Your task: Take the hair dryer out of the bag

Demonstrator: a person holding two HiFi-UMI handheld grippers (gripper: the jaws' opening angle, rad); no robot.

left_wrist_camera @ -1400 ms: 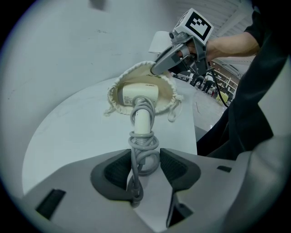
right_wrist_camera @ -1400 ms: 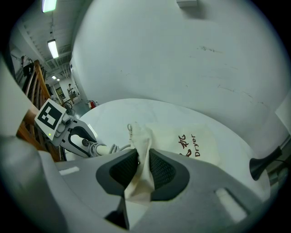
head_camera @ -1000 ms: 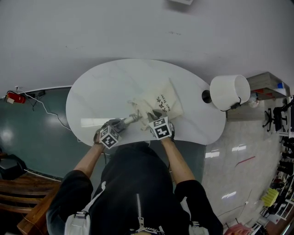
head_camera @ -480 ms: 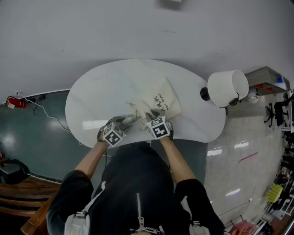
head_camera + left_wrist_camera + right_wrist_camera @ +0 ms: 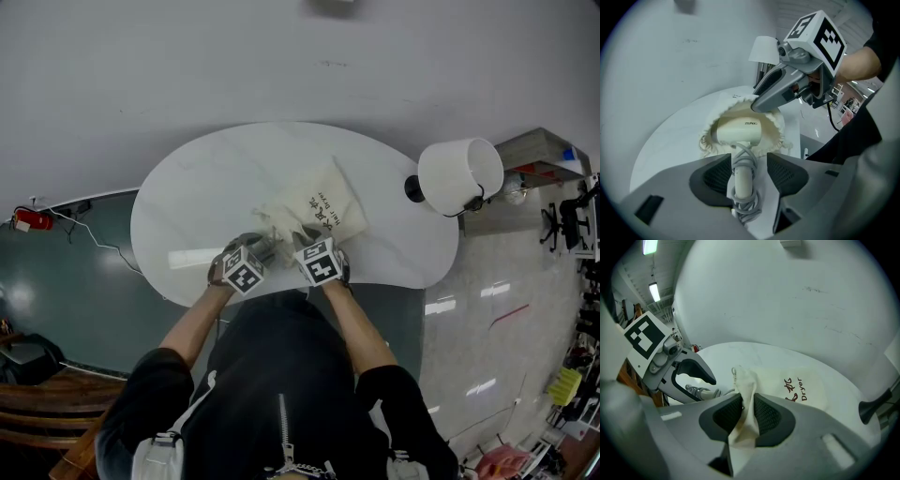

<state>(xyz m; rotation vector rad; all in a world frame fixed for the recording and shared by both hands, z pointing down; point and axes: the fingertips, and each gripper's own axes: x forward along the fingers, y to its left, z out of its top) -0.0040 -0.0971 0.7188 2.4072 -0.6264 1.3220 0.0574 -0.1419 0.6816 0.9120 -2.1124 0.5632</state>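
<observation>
1. Left tongs [image 5: 749,163] just opened wide; dryer [image 5: 738,131] handle lies between them, ungripped, long axis pointing straight at them.
2. Dryer head sits in bag [image 5: 797,385] mouth on surface [image 5: 206,187].
3. Right tongs [image 5: 747,411] pinch bag rim.

A cream cloth bag [image 5: 321,208] with dark lettering lies on a white oval table [image 5: 197,202], its gathered mouth turned toward the person [image 5: 281,384], who wears black. The right gripper [image 5: 304,240] meets the bag's near edge. The left gripper [image 5: 266,249] sits just left of the bag's mouth. Its jaws have just been opening, and what lies between them is too small to tell. Right of the bag, at the table's rim, stands a lamp with a white shade [image 5: 459,175]. Far left of the bag, off the table, a red object [image 5: 25,219] lies on the teal floor [image 5: 84,281].
</observation>
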